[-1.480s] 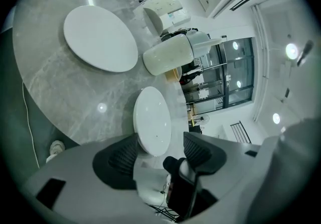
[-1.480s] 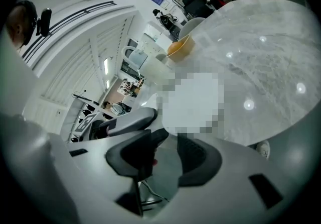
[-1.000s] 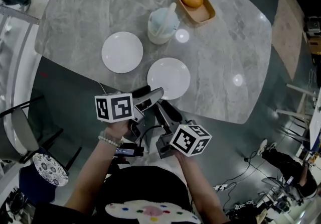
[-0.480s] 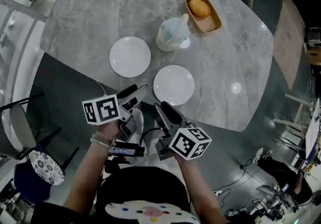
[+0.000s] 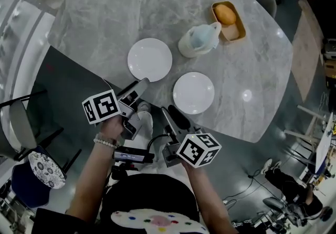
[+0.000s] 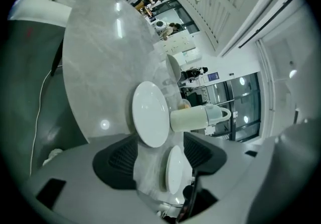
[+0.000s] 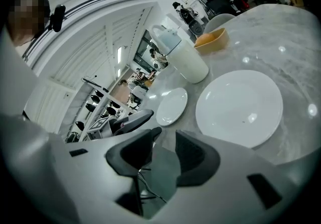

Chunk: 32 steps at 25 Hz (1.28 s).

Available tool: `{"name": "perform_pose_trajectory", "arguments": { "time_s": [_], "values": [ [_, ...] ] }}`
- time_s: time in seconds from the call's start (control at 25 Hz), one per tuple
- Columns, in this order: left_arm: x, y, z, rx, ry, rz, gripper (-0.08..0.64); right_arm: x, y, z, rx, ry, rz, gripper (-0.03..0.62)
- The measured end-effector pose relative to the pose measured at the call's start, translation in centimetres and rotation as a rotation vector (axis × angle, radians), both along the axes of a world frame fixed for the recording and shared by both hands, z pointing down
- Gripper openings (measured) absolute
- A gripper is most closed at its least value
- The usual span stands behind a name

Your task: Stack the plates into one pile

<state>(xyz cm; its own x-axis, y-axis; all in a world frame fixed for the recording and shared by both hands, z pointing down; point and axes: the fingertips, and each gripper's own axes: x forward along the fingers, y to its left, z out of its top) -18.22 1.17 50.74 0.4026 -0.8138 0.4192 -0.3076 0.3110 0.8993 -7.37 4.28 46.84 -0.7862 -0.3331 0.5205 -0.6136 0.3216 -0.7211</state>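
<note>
Two white plates lie apart on the grey marble table [image 5: 105, 12]: the left plate [image 5: 150, 60] and the right plate [image 5: 193, 93]. My left gripper [image 5: 137, 89] is open and empty, its tips at the table's near edge just short of the left plate. In the left gripper view that plate [image 6: 150, 120] fills the gap ahead of the left gripper [image 6: 160, 155], with the other plate [image 6: 174, 169] beside it. My right gripper [image 5: 170, 116] hangs open and empty off the table's edge, short of the right plate [image 7: 238, 107]; the right gripper view shows the right gripper [image 7: 164, 155].
A pale lidded pitcher [image 5: 198, 40] stands behind the plates. Behind it a yellow dish [image 5: 228, 19] holds an orange thing. A chair with a patterned cushion [image 5: 46, 170] stands at the lower left on the floor. A cable [image 6: 42, 102] runs under the table's edge.
My left gripper has swung left, away from the right gripper, and now points at the left plate. The right gripper has shifted only a little. The plates have not moved on the table.
</note>
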Motion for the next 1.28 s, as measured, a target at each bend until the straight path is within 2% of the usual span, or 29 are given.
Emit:
{"name": "perform_pose_trajectory", "arguments": {
  "time_s": [0.24, 0.48, 0.64, 0.84, 1.28],
  "values": [
    [-0.8, -0.7, 0.9, -0.004, 0.073, -0.050, 0.275, -0.9, 0.2, 0.4, -0.002, 0.014, -0.002, 0.152],
    [-1.6, -1.1, 1.8, -0.010, 0.105, -0.053, 0.240, -2.0, -0.2, 0.7, -0.011, 0.011, 0.009, 0.152],
    [-1.6, -0.8, 2.6, -0.054, 0.142, -0.080, 0.141, -1.6, -0.3, 0.6, -0.012, 0.010, 0.016, 0.152],
    [-2.0, -0.4, 3.7, -0.135, 0.104, -0.067, 0.038, -1.5, -0.5, 0.7, -0.017, 0.017, 0.027, 0.147],
    [-2.3, -0.8, 1.5, -0.091, 0.121, -0.069, 0.028, -2.6, -1.0, 1.8, -0.046, 0.001, 0.032, 0.144]
  ]
}}
